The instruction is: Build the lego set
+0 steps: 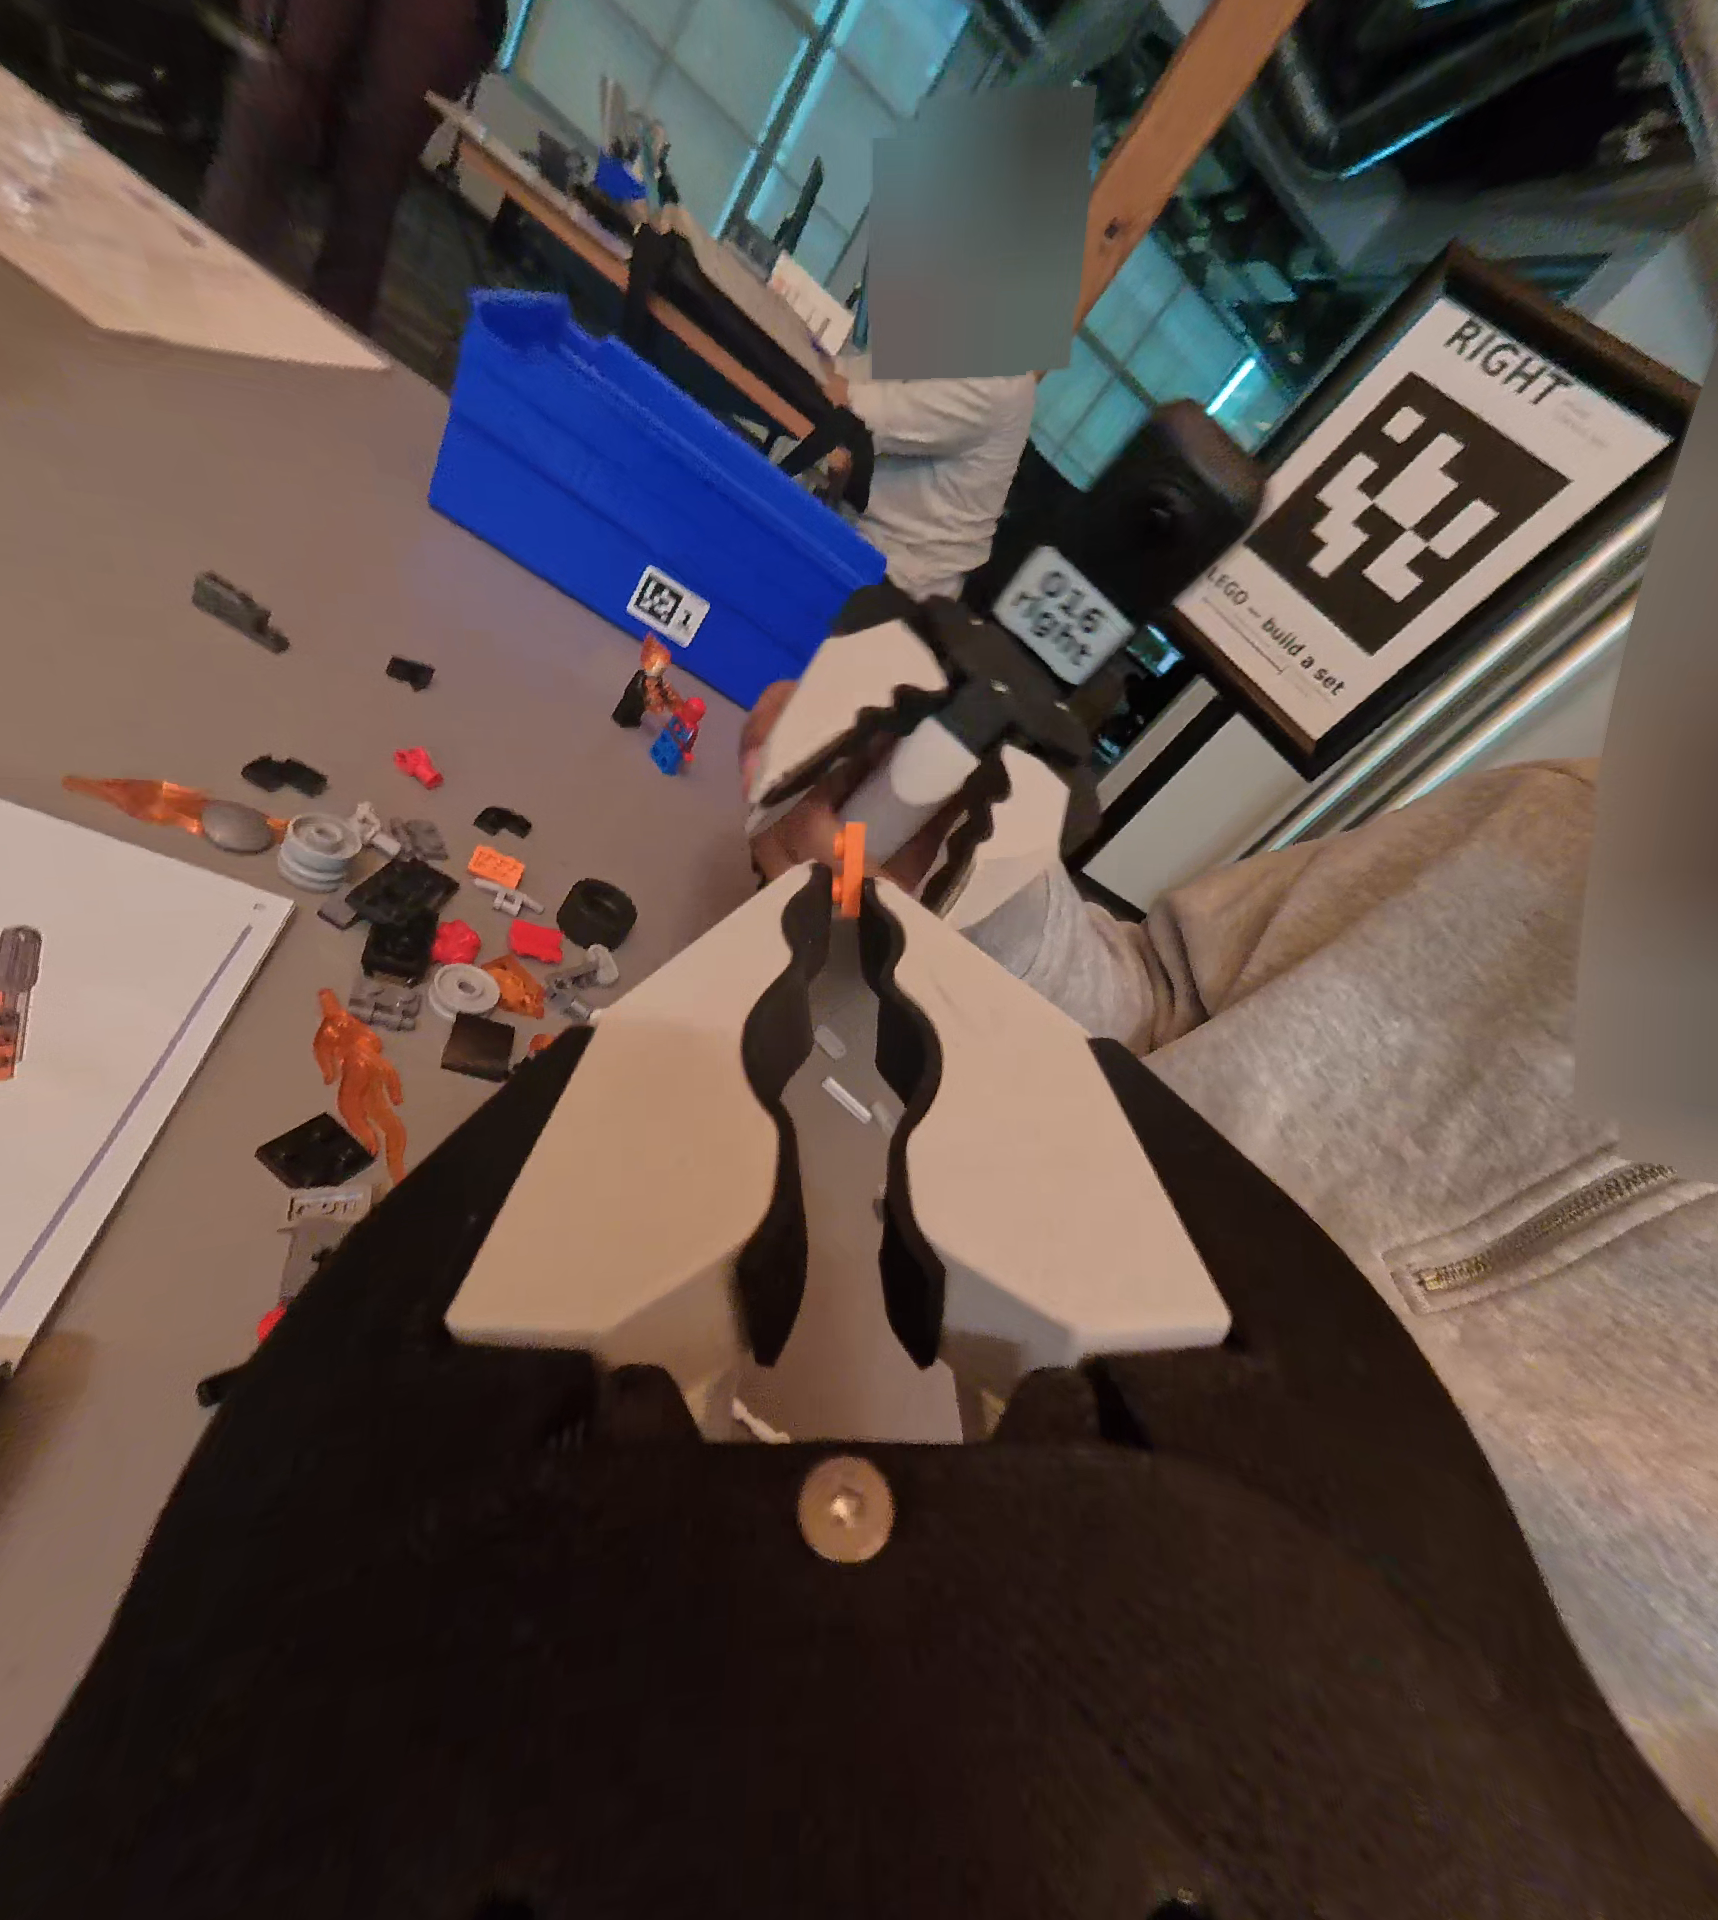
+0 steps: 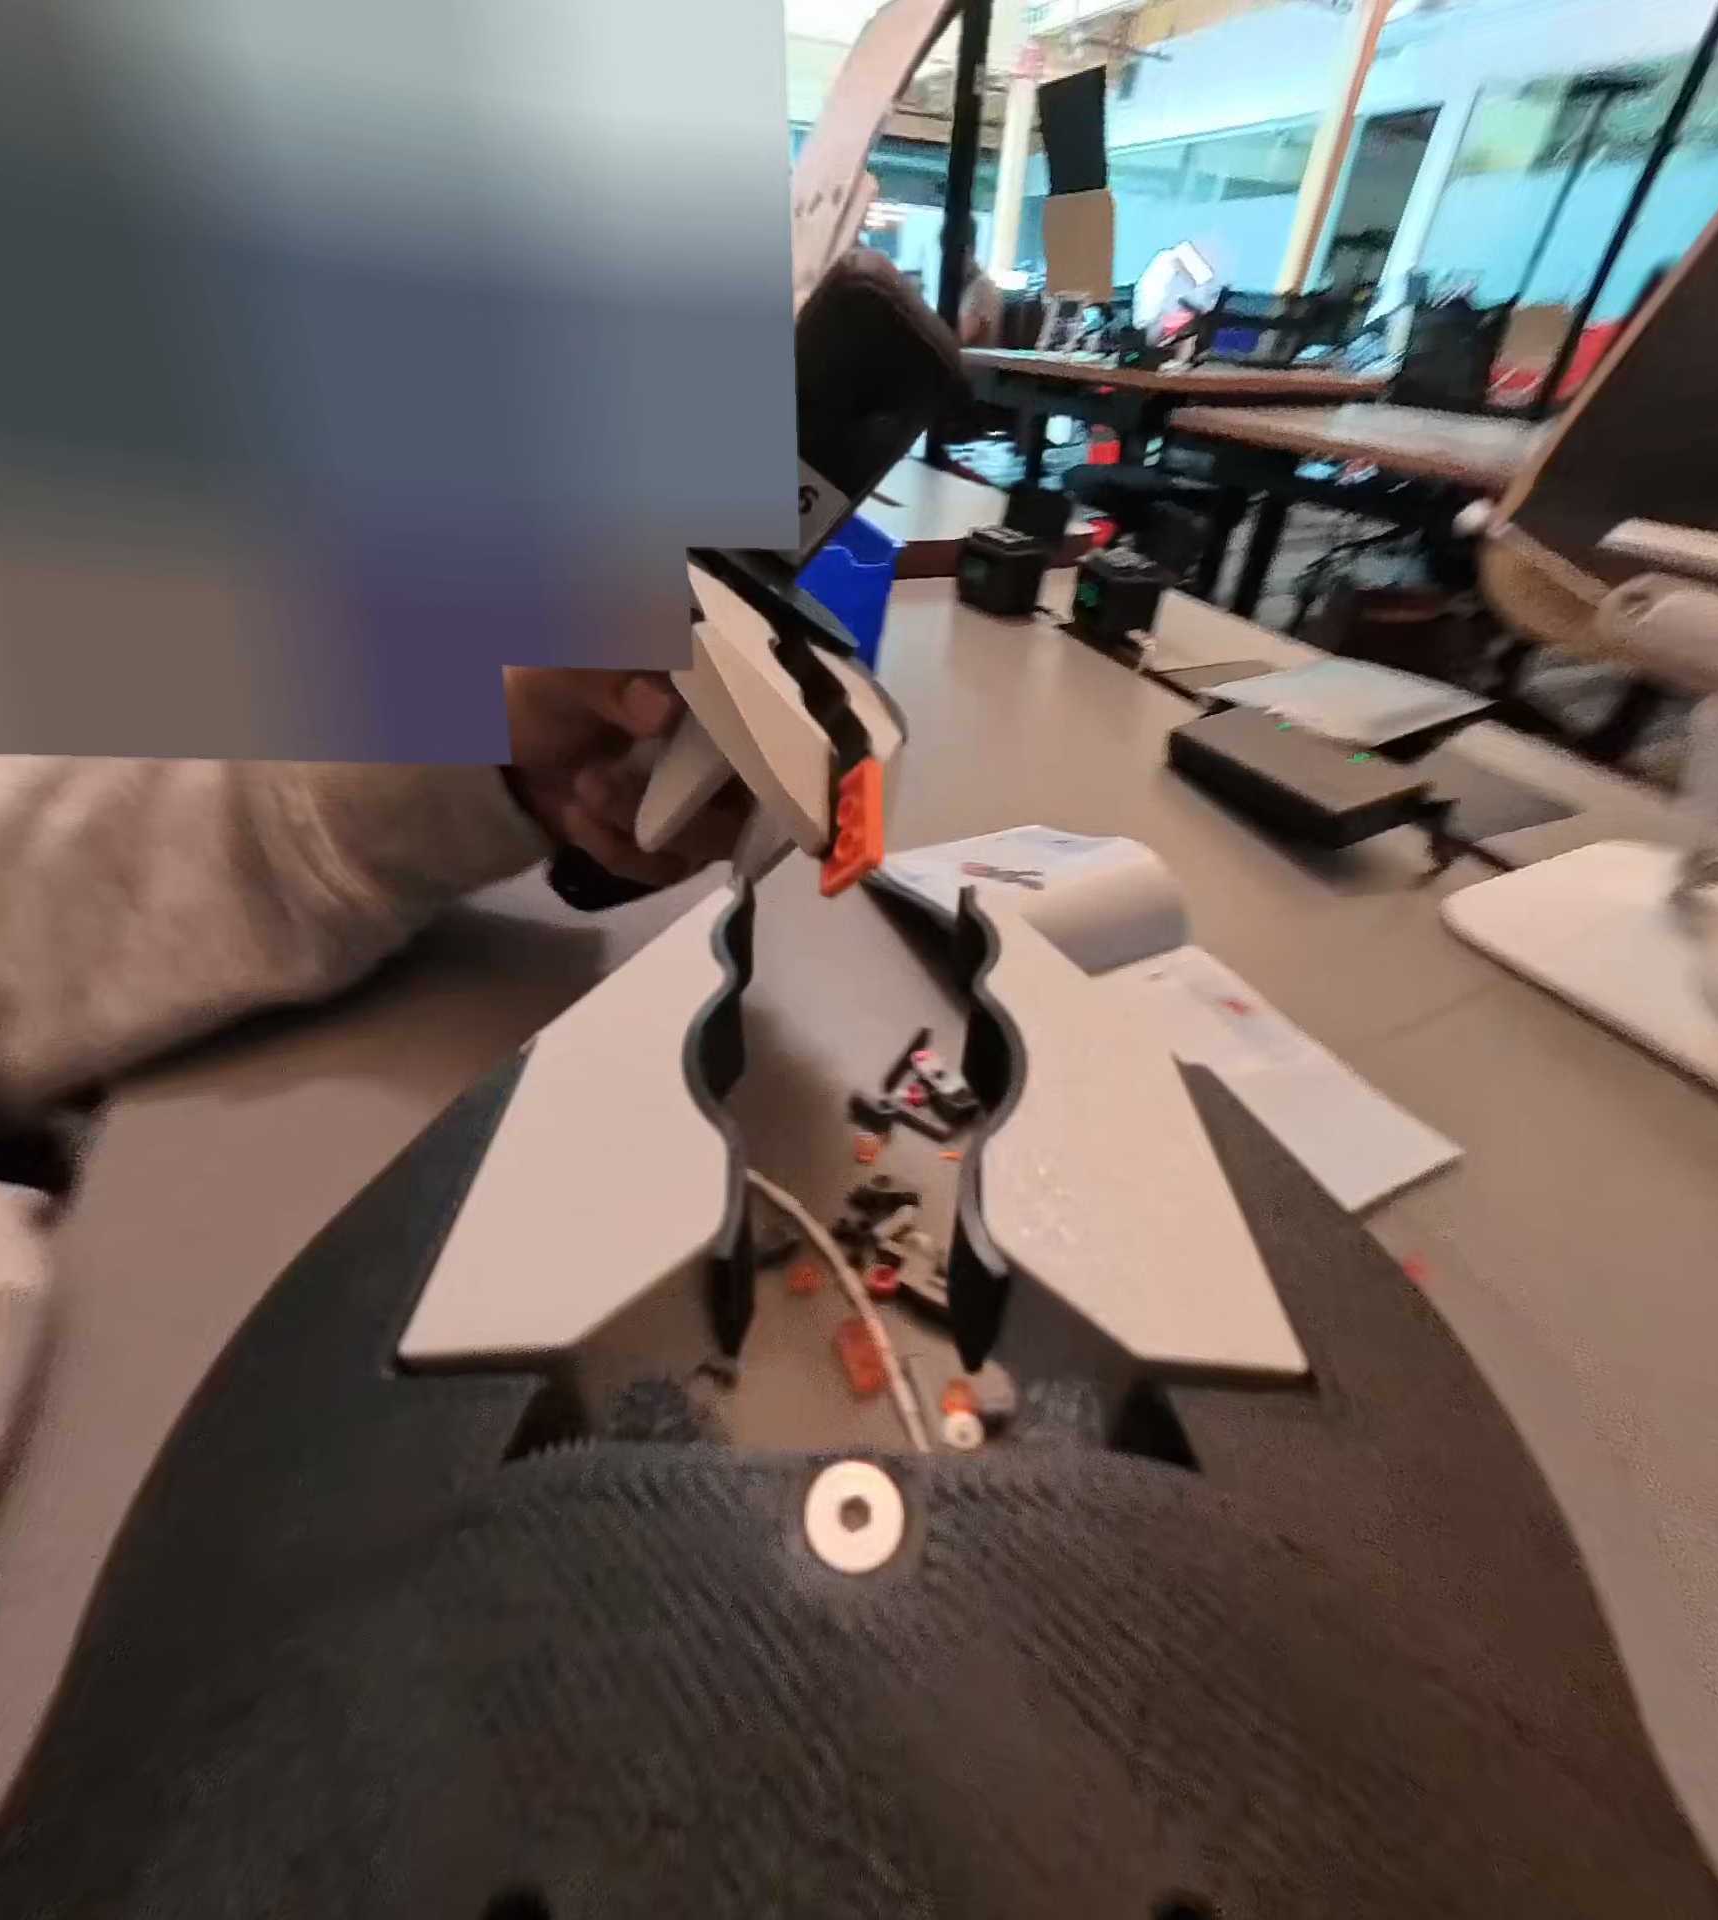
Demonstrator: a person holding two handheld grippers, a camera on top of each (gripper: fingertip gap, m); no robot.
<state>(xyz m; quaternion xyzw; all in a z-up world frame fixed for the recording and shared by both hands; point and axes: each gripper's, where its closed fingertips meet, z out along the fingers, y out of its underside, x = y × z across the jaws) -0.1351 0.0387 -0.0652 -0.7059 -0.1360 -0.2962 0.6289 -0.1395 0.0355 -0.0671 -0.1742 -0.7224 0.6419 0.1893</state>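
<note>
the orange plate (image 2: pixel 855 826) is up in the air above the grey table (image 1: pixel 159 499), pinched at the very tip of the left gripper (image 1: pixel 847 883), whose fingers are pressed together on it; in the right wrist view its long axis hangs steeply down and the studded face turns toward the right gripper (image 2: pixel 855 914). that right gripper is spread wide and empty, its tips just below and in front of the plate's lower end, nearly touching. so the plate lies straight ahead of the right one. the loose pieces (image 1: pixel 450 935) and instruction booklet (image 1: pixel 55 1039) lie well below on the table, two minifigures (image 1: pixel 663 707) standing before a blue bin (image 1: pixel 626 478).
</note>
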